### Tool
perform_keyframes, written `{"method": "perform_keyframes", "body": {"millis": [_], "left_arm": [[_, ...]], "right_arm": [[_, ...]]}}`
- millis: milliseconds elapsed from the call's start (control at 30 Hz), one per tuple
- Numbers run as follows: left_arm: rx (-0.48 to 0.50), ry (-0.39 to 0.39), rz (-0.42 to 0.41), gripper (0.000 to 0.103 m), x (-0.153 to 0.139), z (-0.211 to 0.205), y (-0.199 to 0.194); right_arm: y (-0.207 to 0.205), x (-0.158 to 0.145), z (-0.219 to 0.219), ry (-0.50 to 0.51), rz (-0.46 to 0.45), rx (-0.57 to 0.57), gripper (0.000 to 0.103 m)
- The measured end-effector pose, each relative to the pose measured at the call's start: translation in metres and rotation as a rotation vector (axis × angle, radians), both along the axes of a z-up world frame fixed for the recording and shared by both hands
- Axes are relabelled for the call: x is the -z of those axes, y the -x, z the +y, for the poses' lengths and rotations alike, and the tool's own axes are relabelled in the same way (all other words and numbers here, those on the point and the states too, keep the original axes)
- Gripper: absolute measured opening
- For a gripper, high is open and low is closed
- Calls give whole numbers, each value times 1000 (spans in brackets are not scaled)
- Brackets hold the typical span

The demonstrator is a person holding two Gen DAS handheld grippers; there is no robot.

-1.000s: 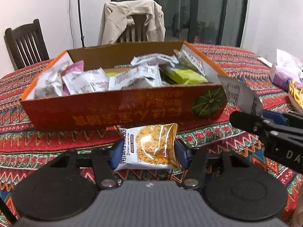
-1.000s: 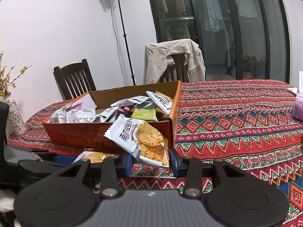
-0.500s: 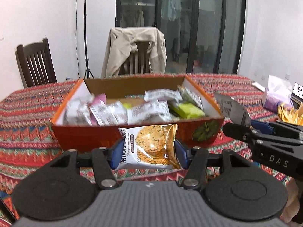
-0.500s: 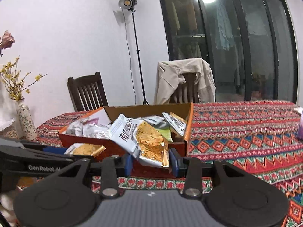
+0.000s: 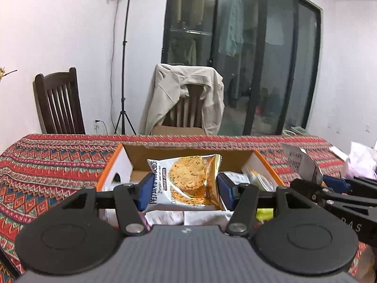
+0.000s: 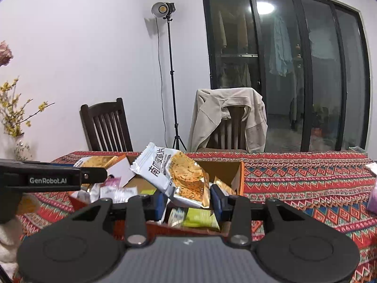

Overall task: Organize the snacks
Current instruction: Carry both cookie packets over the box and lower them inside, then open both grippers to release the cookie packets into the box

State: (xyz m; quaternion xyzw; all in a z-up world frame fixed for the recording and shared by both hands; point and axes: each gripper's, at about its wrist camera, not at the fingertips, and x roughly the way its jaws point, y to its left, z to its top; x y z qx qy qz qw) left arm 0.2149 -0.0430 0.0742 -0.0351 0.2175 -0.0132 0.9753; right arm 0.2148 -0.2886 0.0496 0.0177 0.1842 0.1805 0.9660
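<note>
- Both grippers have climbed since the earlier frames, each still carrying its packet, and the box that sat ahead of them now lies right beneath.
- Left wrist view: the left gripper [image 5: 183, 189] is clamped on a cookie packet [image 5: 185, 182] at centre frame, blue pads pressed against both of its sides.
- That packet hangs over the open box [image 5: 113, 169], which has dropped to lower centre; more snacks [image 5: 200, 217] show inside, under the fingers.
- At right edge, the right gripper [image 5: 315, 179] pokes in with a silver packet corner sticking up from it.
- Right wrist view: the right gripper [image 6: 187, 199] pinches its own cookie packet [image 6: 174, 174] narrowly, tilted up to the left, at centre frame.
- Below it sits the box [image 6: 238, 176] with a green packet [image 6: 200, 218] and others inside.
- At left edge, the left gripper [image 6: 94, 173] reaches in level, its packet just above the box's far left end.
- My read: both packets are lifted clear of the tablecloth [image 6: 306, 184] and poised over the box, so letting go into it looks like the next job.
</note>
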Motion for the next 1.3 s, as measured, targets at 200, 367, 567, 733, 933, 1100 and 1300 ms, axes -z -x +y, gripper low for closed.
{"method": "perform_keyframes", "body": {"millis": [200,367,567,733,933,1100,1300], "left_arm": [[-58,29,-5,58,-4,13,-35],[-98,60,-8,58,2,25,-56],[-113,59,5,58,20,34,-66],[-108,44,25,58,34,39,-75],[-112,13,39,62,43,34,-76],[-139,6,20,79,43,33,-71],[-143,55,-49,103,36,36,-61]], "right_arm": [[-32,-7,16,13,1,23,38],[-58,-5,26,-8,0,44,38],[-77,5,38,-5,-14,50,38],[-87,19,47,11,-22,41,38],[-93,33,53,25,9,14,39],[-96,39,51,20,49,-1,46],[-93,38,40,-37,48,3,102]]}}
